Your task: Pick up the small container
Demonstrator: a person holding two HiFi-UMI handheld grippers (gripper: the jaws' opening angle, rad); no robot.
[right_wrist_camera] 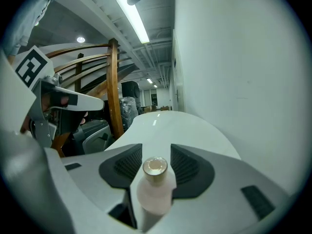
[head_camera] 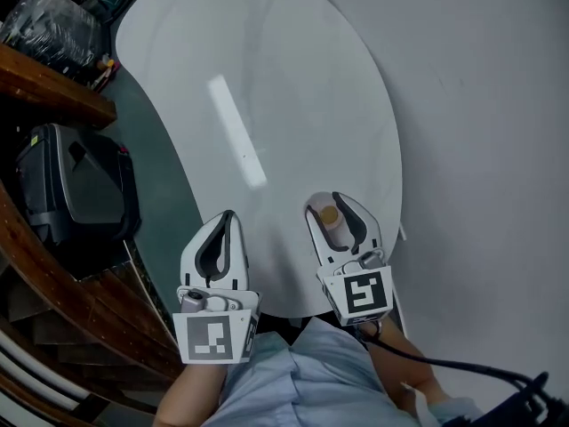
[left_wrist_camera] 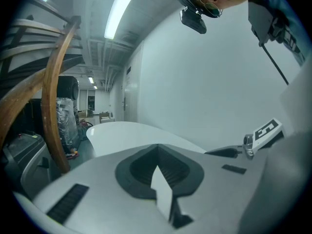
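A small pale bottle [head_camera: 329,213] with a tan cap stands upright near the front edge of the oval white table [head_camera: 267,78]. My right gripper [head_camera: 327,201] lies around it, jaws wide apart, one on each side of the bottle. In the right gripper view the bottle [right_wrist_camera: 155,191] fills the gap between the dark pads [right_wrist_camera: 127,164] of that gripper [right_wrist_camera: 156,150], and I see no firm pinch on it. My left gripper [head_camera: 228,216] hovers at the table's front left edge. Its jaws are shut and hold nothing, as the left gripper view [left_wrist_camera: 157,147] confirms.
A black case [head_camera: 76,189] sits on the floor left of the table, beside a curved wooden railing [head_camera: 53,87]. A plastic-wrapped bundle [head_camera: 49,20] and cables lie at the far left. A pale wall runs along the table's right side. A black cable [head_camera: 462,372] trails from my right gripper.
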